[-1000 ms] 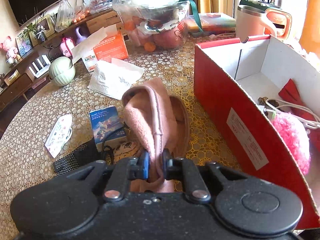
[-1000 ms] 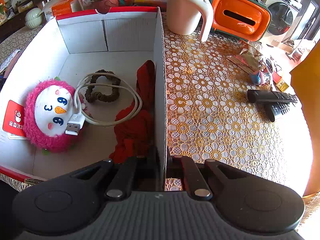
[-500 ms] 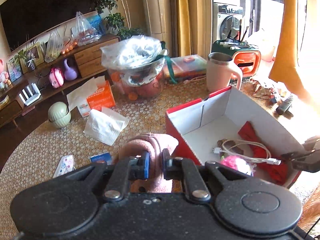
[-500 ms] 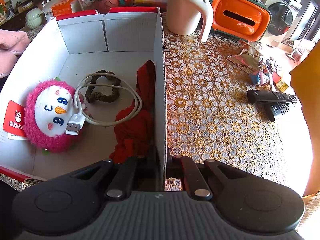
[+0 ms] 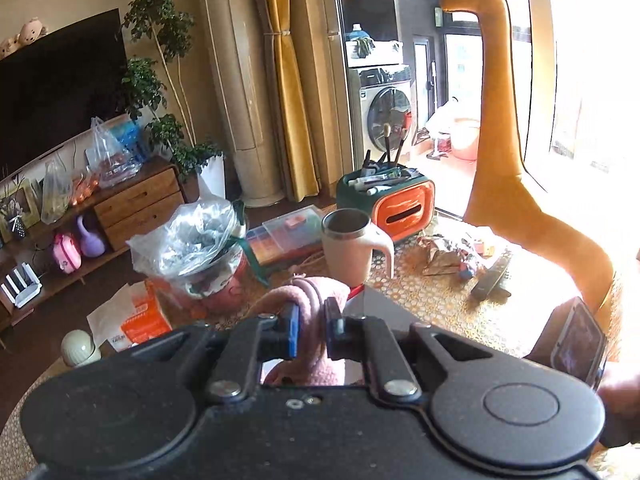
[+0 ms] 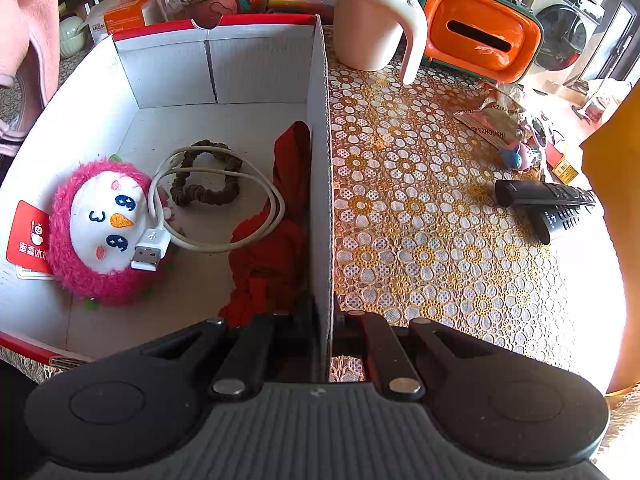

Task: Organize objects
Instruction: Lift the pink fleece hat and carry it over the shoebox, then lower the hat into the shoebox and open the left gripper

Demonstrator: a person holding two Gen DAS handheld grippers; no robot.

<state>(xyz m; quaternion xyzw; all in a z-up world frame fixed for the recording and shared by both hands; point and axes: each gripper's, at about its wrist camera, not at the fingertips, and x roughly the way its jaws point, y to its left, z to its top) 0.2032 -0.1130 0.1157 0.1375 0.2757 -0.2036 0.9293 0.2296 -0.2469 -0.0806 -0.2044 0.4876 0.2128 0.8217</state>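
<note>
My left gripper is shut on a pink plush slipper, held up in the air above the table. In the right wrist view the same slipper hangs at the upper left, over the left wall of the red-and-white cardboard box. My right gripper is shut on the box's right wall, one finger inside and one outside. Inside the box lie a pink plush toy, a white USB cable, a brown scrunchie and a red cloth.
A beige mug and an orange tissue holder stand behind the box. Two black remotes and a snack wrapper lie on the lace tablecloth to the right. A bagged fruit bowl sits at the back left.
My left gripper has lifted the pink slipper off the table and tilted up toward the room; the slipper now shows at the box's left wall. The right gripper has not moved.
</note>
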